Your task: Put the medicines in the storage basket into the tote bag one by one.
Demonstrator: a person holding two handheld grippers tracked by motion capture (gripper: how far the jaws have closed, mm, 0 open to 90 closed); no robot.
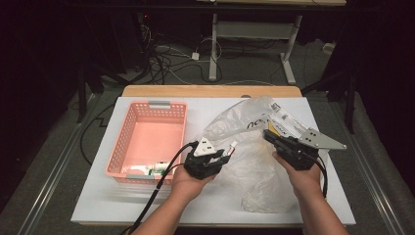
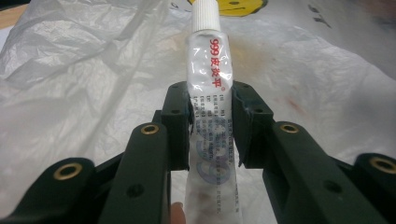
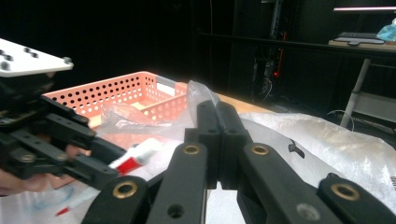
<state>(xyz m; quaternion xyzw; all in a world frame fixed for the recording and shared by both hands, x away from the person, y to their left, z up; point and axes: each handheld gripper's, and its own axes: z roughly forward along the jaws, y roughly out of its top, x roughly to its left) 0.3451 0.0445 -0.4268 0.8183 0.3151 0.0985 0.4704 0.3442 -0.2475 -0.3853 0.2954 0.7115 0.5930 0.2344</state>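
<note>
A white tube point(image 2: 208, 84) with red print and a ribbed white cap was grasped between the pads of the left gripper point(image 1: 226, 155), clamped about mid-body, with the capped end sticking out past the jaw tips and the flat tail running back toward the hand. In the high view the tube's tip point(image 1: 233, 146) was seen just beyond the left gripper, over the crumpled clear plastic bag point(image 1: 254, 166) spread on the white bench point(image 1: 98, 196). In the right gripper view the tube point(image 3: 137, 156) was seen held level, above the bag. The right gripper point(image 1: 268, 135) was clenched, its jaws pressed together, with a fold of the plastic bag point(image 3: 198, 93) seen rising at their tips; whether the film was actually pinched could not be told. The right gripper was held over the bag's right part, near its printed label. A pink basket point(image 1: 128, 127) was seen left of the bag, with a small item in its near corner.
</note>
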